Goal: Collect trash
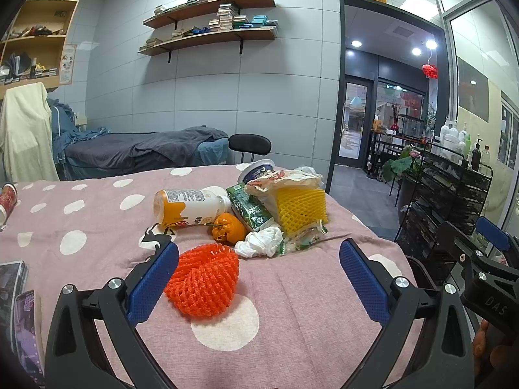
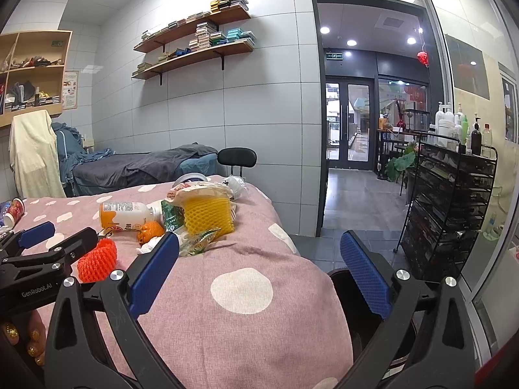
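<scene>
Left wrist view, L to R: two phones [image 1: 19, 317] lie at the near left edge of the pink polka-dot cloth [image 1: 292, 317], w/ a red paper cup [image 1: 7, 198] on its side further back. Left gripper [image 1: 259, 261] hovers low over the cloth, blue pads spread wide, nothing between them; its left pad [image 1: 152, 283] is just beside the orange foam net [image 1: 203, 280], contact unclear. Behind the net sits the trash pile: yogurt-drink bottle [image 1: 191, 206] lying on its side, a small orange fruit [image 1: 228, 228] in front of it, crumpled white tissue [image 1: 261, 241] to the fruit's right, green carton [image 1: 248, 209] leaning behind, yellow foam net [image 1: 300, 209] w/ a plastic bag [image 1: 285, 178] draped on top, white tub [image 1: 256, 170] at the back, clear wrappers [image 1: 303, 236] at the pile's front. Right gripper's black frame pokes in at far right edge. Right wrist view, L to R: left gripper [image 2: 35, 246] seen from the side at left, a hand [image 2: 22, 337] w/ gold-glitter nails under it; orange foam net [image 2: 97, 261] just beside it. Pile is mid-left on the cloth [image 2: 227, 340], bottle [image 2: 125, 215], fruit [image 2: 149, 230], yellow foam net [image 2: 207, 215]. Right gripper [image 2: 259, 259] is spread wide & empty, left pad over the cloth's near corner, right pad above a dark round bin [image 2: 343, 291] that stands on the floor just beside the table's right edge. Black wire rack [image 2: 454, 214] w/ bottles on top stands further right.
</scene>
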